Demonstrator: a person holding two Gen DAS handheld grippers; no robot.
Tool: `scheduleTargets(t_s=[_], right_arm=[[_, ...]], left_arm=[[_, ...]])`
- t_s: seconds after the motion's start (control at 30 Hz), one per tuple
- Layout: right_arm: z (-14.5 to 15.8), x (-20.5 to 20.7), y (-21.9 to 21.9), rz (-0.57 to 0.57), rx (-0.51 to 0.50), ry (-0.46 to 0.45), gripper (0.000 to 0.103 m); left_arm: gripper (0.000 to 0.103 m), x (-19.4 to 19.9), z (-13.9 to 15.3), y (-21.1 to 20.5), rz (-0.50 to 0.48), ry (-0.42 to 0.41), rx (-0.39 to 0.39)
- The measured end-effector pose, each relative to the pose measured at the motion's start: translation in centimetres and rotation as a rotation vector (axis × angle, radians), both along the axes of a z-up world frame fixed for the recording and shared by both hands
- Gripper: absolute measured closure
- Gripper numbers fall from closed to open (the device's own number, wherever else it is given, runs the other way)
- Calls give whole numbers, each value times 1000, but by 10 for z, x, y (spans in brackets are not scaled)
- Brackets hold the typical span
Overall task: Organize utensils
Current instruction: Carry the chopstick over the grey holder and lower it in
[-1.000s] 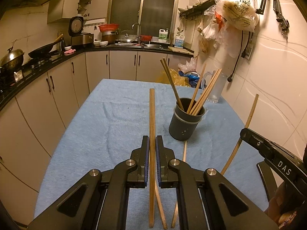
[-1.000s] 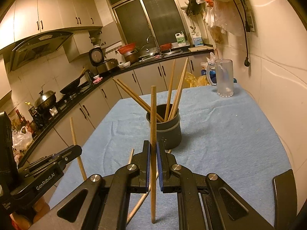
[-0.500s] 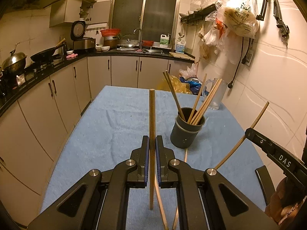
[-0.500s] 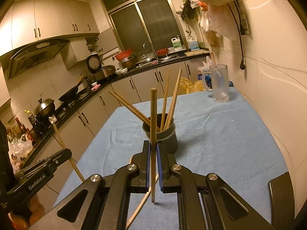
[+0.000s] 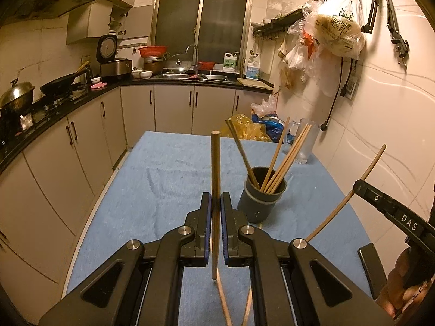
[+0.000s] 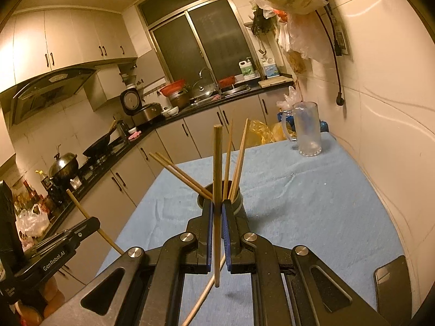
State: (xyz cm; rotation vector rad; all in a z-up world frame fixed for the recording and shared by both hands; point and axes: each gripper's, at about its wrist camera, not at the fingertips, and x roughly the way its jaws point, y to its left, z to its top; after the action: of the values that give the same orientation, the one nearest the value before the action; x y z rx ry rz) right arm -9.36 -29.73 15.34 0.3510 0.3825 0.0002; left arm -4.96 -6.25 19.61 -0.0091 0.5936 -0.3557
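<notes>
Chopsticks occupy both your tools. Your left gripper is clenched on a wooden chopstick that stands nearly upright between the blue pads, its top toward 12 o'clock and its lower end hanging clear above the blue cloth. Your right gripper pinches a second chopstick the same way, upright, lower tip free above the cloth.

In the left wrist view the dark grey holder stands on the cloth at about 1 o'clock from your left fingertips, near them but apart. Several chopsticks already lean inside it, fanning toward 11 and 1 o'clock. Your right gripper enters that view from 3 o'clock, its chopstick slanting up toward 1 o'clock. Two loose chopsticks lie on the cloth beneath your left tool, at 6 o'clock.

In the right wrist view the holder sits directly behind your right fingertips at 12 o'clock, partly hidden by them; whether the held stick touches it you cannot tell. A loose chopstick shows on the cloth below the jaws, running toward 7 o'clock. Your left gripper shows at 9 o'clock with its stick angled toward 11.

A clear glass mug stands at the cloth's far edge, about 1 o'clock, well apart from the holder.
</notes>
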Motion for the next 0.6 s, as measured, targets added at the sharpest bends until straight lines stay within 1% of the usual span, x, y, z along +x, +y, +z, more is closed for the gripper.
scheduleTargets(t_s=[0.17,0.37,0.6], right_arm=[[8,3,-7,-6,22,-7,95],[26,11,-19,-20,36,-32,96],[46,30,-37,-35,67,-45,95]], left_arm=[[97,6,15,-10,-21,-17,2],[97,15,38,-22,-52,-41,-11],[97,32,64,-41,-80,-64,-26]])
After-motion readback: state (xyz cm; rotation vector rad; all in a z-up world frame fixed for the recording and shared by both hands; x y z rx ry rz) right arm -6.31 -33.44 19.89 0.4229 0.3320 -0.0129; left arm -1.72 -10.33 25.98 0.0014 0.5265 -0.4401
